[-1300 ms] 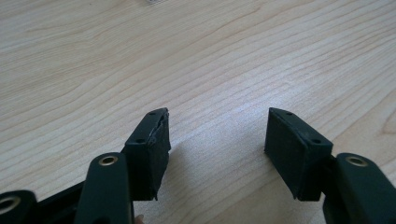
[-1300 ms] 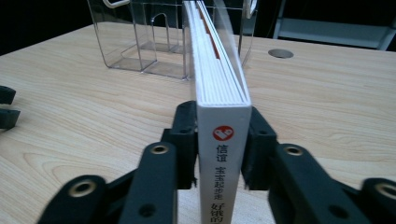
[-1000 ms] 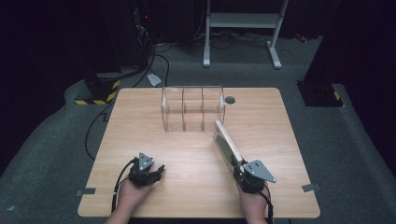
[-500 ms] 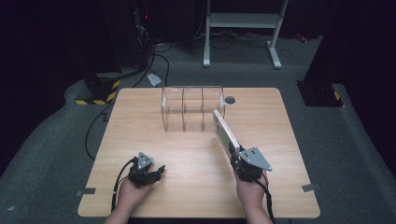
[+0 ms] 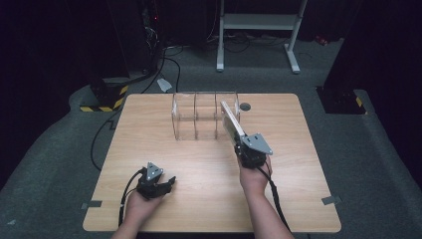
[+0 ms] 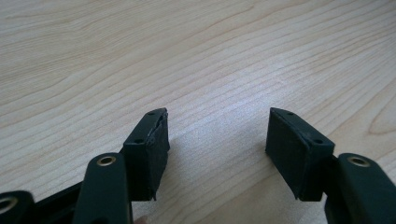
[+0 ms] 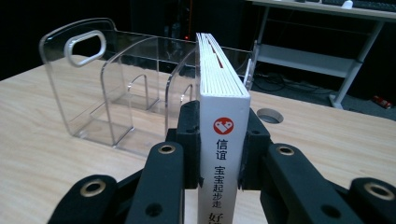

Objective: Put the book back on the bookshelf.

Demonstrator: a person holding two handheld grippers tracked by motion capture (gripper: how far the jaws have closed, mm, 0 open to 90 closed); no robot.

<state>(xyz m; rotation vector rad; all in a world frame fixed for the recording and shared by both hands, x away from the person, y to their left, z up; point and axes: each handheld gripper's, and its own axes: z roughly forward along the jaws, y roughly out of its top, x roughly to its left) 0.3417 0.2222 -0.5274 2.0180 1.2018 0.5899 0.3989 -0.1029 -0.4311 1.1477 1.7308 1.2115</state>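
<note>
Item in hand: a thin white-covered book (image 7: 223,135) with a red emblem and black printed characters on its spine, clamped spine-outward between the black jaws of the right gripper (image 7: 219,154), which are closed flat against both covers; in the high view the right gripper (image 5: 244,145) carries the book (image 5: 231,120) raised off the table, its far end up against the right-hand end of the rack. Receiving fixture: a clear acrylic file rack (image 7: 116,93) with upright dividers and an oval handle cut-out, standing on the far middle of the light wooden table (image 5: 298,189); the rack (image 5: 199,117) shows several compartments, all appearing vacant, though the transparent walls make this hard to confirm. Idle tool: the left gripper (image 5: 169,184), resting low at the table's near left, well apart from the rack; in its own view the left gripper (image 6: 217,135) stands with its jaws parted and nothing but wood grain between them. Step judged: carriage of the book toward the rack, insertion not yet made. Next move, as a judgement: line the book's lower edge up with a gap between two dividers, keep it upright and parallel to them, lower it until it seats, then release. Risk: a skewed approach could catch a divider and shift the light rack.
</note>
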